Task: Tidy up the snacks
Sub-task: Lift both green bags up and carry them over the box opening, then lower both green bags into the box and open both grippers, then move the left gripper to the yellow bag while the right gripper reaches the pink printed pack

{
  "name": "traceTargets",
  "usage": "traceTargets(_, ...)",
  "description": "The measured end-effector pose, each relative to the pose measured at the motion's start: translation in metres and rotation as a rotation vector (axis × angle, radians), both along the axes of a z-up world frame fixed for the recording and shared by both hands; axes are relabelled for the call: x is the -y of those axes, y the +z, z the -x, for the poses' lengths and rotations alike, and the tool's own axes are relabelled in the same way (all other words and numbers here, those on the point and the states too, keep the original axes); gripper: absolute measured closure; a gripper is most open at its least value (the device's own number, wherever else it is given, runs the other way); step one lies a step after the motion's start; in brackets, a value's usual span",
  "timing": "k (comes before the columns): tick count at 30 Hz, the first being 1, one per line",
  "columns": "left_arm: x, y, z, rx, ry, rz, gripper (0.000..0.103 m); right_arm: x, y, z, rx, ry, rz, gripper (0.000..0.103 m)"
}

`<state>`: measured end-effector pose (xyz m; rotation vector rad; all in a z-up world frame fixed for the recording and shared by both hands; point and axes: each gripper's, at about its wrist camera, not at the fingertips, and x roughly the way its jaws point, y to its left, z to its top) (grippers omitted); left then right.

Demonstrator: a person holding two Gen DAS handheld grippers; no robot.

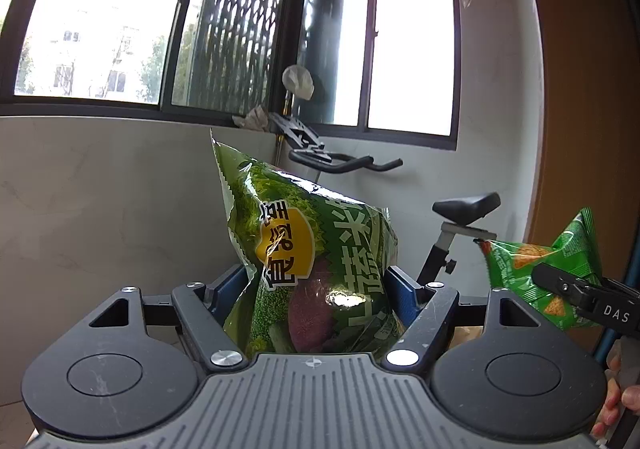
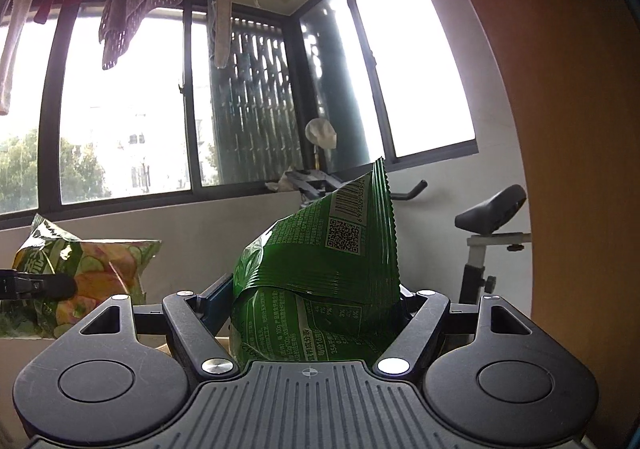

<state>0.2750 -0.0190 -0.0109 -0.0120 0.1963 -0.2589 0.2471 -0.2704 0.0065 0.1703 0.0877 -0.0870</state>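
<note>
Vegetable-print snack bag (image 1: 312,269) stands at 6 o'clock in the left wrist view, pinched between the left gripper's (image 1: 316,285) blue pads. At 3 o'clock, the right gripper (image 1: 576,289) clamps a green chip bag (image 1: 532,261) (tortilla chips printed on it); an exercise bike (image 1: 460,209) stands behind.

Right wrist view: the chip bag (image 2: 320,289), barcode side showing, sits squeezed at 6 o'clock in the right gripper (image 2: 316,301). The vegetable bag (image 2: 88,273) hangs at 9 o'clock.
</note>
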Motion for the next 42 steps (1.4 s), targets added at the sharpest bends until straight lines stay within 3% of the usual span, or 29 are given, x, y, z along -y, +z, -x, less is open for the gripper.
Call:
traceTargets(11,0.027,-0.03,-0.058,-0.159,-0.024,-0.119,0.025,-0.017,-0.035,-0.066,-0.209,0.021,-0.042,0.031)
traceTargets(15,0.032,-0.041,-0.069,-0.223,-0.042,-0.179,0.022,-0.017,-0.047,-0.08,-0.318,0.038,-0.089,0.022)
traceTargets(18,0.026,-0.04,-0.063,-0.205,-0.01,-0.2,0.018,-0.017,-0.049,-0.069,-0.309,0.019,-0.106,0.019)
traceTargets(24,0.002,-0.024,-0.044,-0.215,-0.004,-0.098,0.015,-0.01,-0.042,-0.035,-0.278,-0.007,-0.12,0.018)
traceTargets(28,-0.006,-0.017,-0.025,-0.212,0.039,-0.095,0.015,-0.007,-0.036,-0.008,-0.258,-0.017,-0.133,0.018)
traceTargets(36,-0.044,-0.008,0.039,-0.206,0.138,-0.056,0.015,-0.007,-0.035,0.049,-0.23,-0.008,-0.185,0.018)
traceTargets(42,-0.075,-0.021,0.088,-0.234,0.222,-0.003,0.015,-0.022,-0.055,0.078,-0.273,0.029,-0.199,0.018)
